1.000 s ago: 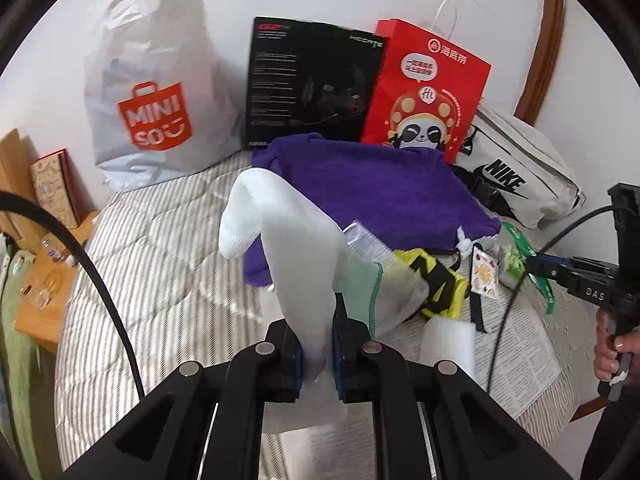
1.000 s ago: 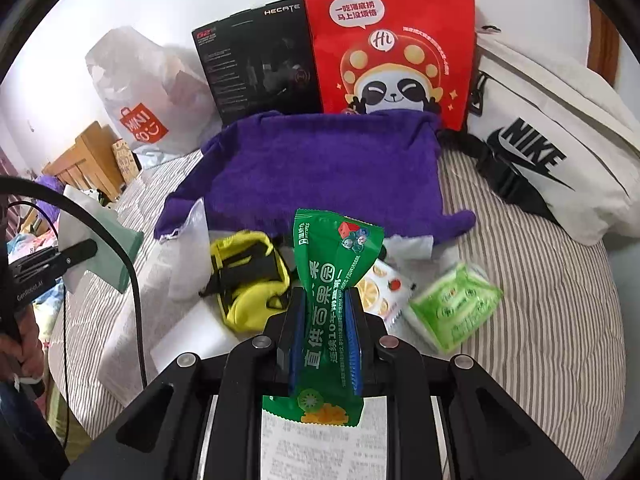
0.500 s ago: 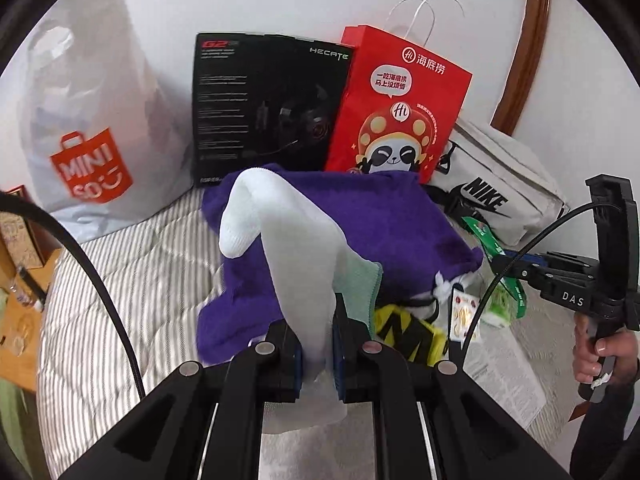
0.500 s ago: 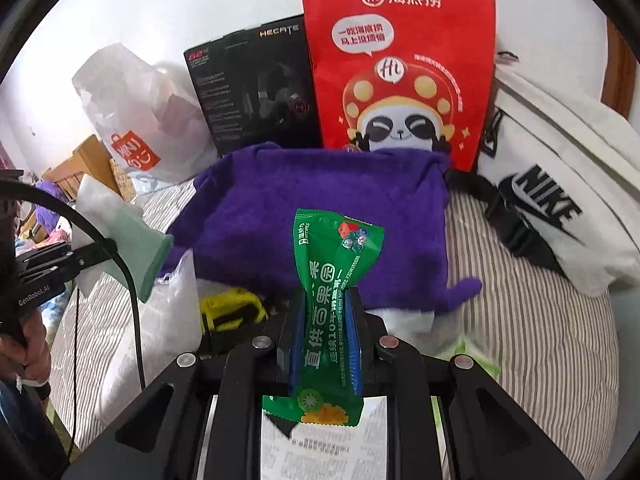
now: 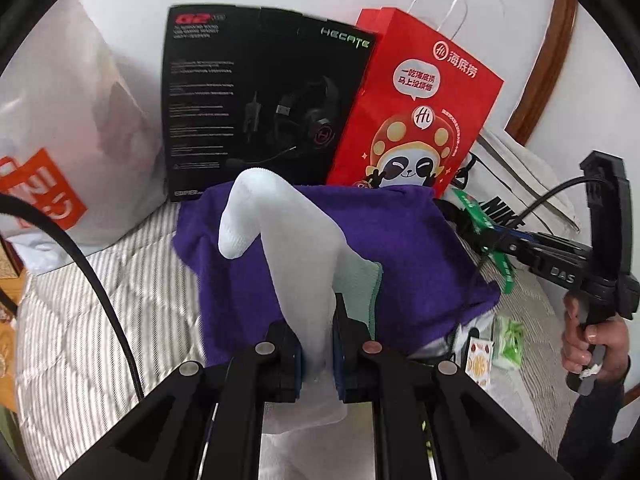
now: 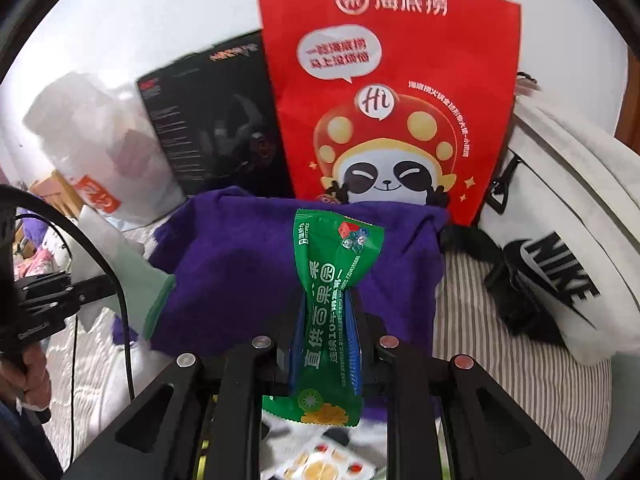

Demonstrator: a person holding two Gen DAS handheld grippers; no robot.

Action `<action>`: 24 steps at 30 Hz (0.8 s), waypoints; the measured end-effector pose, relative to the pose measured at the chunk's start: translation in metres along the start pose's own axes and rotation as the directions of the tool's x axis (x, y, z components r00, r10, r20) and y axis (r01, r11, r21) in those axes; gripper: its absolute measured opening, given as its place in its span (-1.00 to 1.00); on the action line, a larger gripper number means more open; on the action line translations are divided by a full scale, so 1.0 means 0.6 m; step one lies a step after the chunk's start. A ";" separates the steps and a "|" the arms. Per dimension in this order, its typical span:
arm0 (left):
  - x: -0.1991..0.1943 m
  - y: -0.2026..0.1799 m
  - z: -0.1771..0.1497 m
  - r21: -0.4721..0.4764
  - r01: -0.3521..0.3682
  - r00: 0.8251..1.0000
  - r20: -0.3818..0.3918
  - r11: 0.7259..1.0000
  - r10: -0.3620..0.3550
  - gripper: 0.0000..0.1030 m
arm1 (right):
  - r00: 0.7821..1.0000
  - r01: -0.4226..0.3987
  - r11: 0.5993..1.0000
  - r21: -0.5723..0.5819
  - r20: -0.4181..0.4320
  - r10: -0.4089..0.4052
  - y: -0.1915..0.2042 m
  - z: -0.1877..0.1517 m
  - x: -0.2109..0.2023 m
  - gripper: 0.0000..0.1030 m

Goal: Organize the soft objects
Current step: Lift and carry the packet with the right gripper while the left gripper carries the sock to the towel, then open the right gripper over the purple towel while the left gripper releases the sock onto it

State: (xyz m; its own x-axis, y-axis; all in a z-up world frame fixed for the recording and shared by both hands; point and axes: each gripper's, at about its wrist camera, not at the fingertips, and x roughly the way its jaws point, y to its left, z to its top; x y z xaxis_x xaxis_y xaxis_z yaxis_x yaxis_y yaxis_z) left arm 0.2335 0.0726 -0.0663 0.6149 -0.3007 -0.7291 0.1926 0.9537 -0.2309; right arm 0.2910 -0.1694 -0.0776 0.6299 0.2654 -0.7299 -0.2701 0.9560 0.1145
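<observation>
Over the purple towel [image 5: 404, 248] on the bed [image 5: 100, 304], both grippers now hang closer to the back row than a second ago: the towel fills more of each view and the yellow pouch and loose packets that sat in front have dropped mostly out of sight, so both carried items look headed for the towel or the bags behind it, placement not yet done. Left of the towel: white plastic bag [image 5: 68, 128] with orange logo, then black headset box [image 5: 256, 100] standing behind the towel's left rear corner. Left gripper [image 5: 318, 354] is clamped on a white sock [image 5: 288, 232], held above the towel's left half; sock's long axis runs up and away from the jaws, toe end folded over and drooping down-left, green-edged cuff near the jaws. Behind the towel's right rear: red panda bag [image 6: 392, 92], upright. Right gripper [image 6: 326, 344] is closed on a green snack packet [image 6: 332, 280], above the towel's middle; packet's long axis runs up along the fingers, top seal pointing toward the red bag, bottom seal hanging below the jaws. Right of the towel: white Nike bag [image 6: 560, 240] lying on the bed.
</observation>
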 end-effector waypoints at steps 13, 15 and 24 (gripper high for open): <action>0.109 0.018 0.066 -0.007 0.002 0.997 -0.072 1.000 -0.003 -0.78 | 0.991 0.059 0.998 0.014 -0.125 -0.057 -0.047 0.028 0.149 -0.62; 0.125 0.022 0.071 -0.006 -0.007 0.997 -0.083 1.000 0.006 -0.78 | 0.987 0.062 0.998 0.014 -0.146 -0.059 -0.052 0.027 0.169 -0.62; 0.177 0.037 0.080 -0.011 -0.031 0.989 -0.144 0.999 0.029 -0.77 | 0.973 0.083 0.997 0.006 -0.219 -0.080 -0.065 0.017 0.213 -0.58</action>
State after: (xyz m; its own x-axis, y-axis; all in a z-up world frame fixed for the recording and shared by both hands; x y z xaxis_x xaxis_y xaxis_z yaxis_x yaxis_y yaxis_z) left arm 0.3399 0.0621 -0.1180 0.5039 -0.2699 -0.8205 0.1652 0.9625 -0.2151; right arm 0.3895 -0.1713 -0.1683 0.4750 0.1543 -0.8663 -0.2125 0.9755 0.0572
